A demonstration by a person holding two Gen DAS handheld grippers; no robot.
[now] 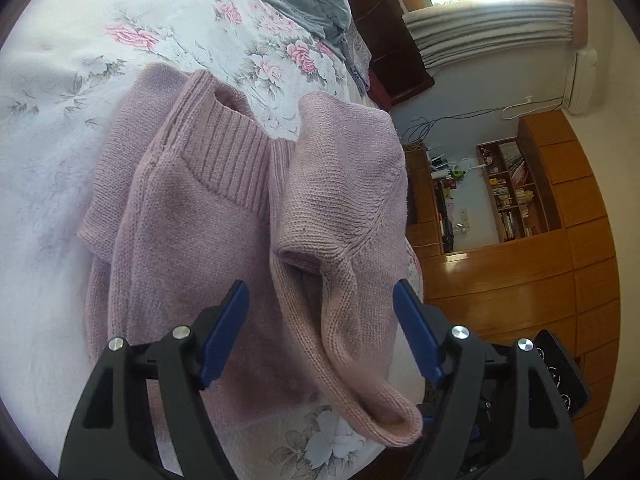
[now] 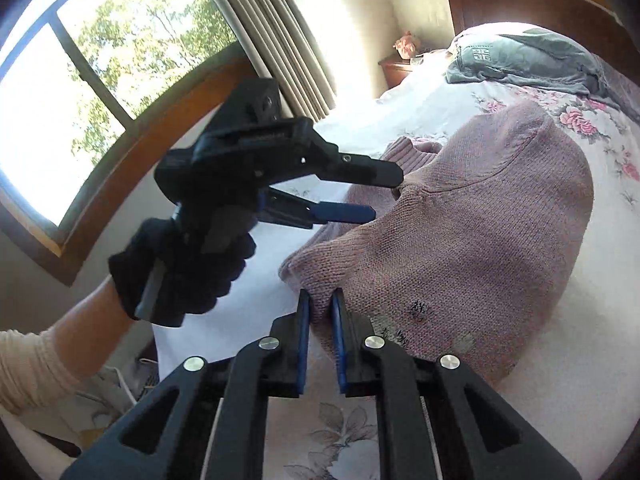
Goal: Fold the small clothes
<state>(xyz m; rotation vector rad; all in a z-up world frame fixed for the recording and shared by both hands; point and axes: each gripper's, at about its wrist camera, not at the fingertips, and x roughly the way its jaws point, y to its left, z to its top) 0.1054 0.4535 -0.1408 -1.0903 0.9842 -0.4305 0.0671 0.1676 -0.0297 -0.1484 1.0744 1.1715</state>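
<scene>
A pink knitted sweater (image 1: 192, 232) lies on the floral bedspread (image 1: 80, 80), its ribbed collar (image 1: 228, 140) pointing away from me. In the left wrist view one side is raised into a fold (image 1: 344, 184) that ends in a hem (image 1: 396, 420) at the lower right. My left gripper (image 1: 322, 312) stands open, its blue pads (image 1: 224, 332) either side of that fold without pinching it. In the right wrist view my right gripper (image 2: 320, 312) is shut on the sweater's (image 2: 480, 240) near edge. The left gripper (image 2: 380, 194), in a black-gloved hand (image 2: 184, 268), is open at a bunched part of the knit.
A grey garment (image 2: 528, 60) lies at the head of the bed by the dark wooden headboard (image 2: 520, 4). The bed edge drops off towards wooden cabinets and a bookshelf (image 1: 512, 188). A window with curtains (image 2: 256, 20) is on the left of the right wrist view.
</scene>
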